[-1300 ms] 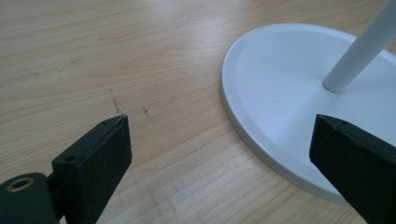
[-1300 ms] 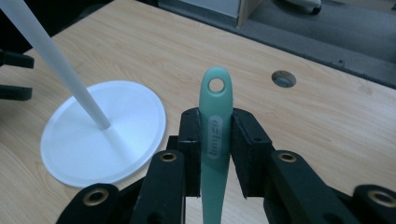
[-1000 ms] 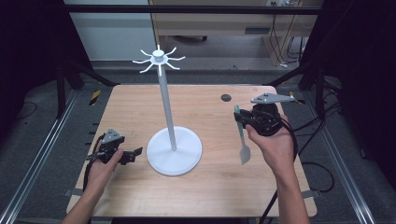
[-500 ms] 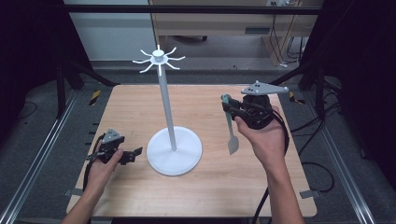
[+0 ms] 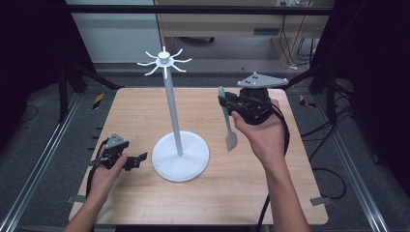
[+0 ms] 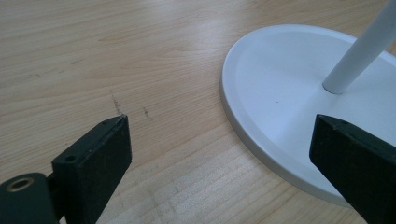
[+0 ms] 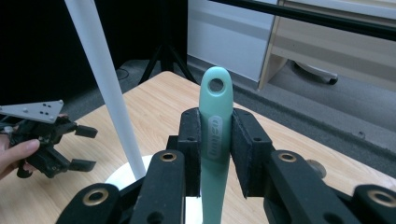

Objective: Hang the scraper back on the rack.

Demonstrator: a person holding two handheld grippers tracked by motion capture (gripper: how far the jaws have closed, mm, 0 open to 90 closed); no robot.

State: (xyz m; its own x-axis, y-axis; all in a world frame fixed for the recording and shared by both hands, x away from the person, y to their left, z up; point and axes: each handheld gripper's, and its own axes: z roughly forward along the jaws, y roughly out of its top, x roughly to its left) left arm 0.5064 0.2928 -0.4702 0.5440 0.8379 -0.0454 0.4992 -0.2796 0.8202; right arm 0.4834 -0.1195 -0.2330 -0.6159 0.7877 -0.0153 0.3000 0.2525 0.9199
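Observation:
A white stand rises from a round base at the table's middle, with a ring of hooks at its top. My right gripper is held in the air to the right of the pole, shut on the teal handle of a spatula whose grey blade hangs down. In the right gripper view the handle stands upright between the pads, its hanging hole above them, and the pole is to the left. My left gripper rests open on the table beside the base.
The wooden table has bare room in front of and behind the stand. Metal frame rails run along both sides. A cable trails from the right gripper down past the forearm.
My right gripper has lifted and moved left toward the stand's pole with the spatula, which now hangs higher above the table. The left gripper has stayed in place.

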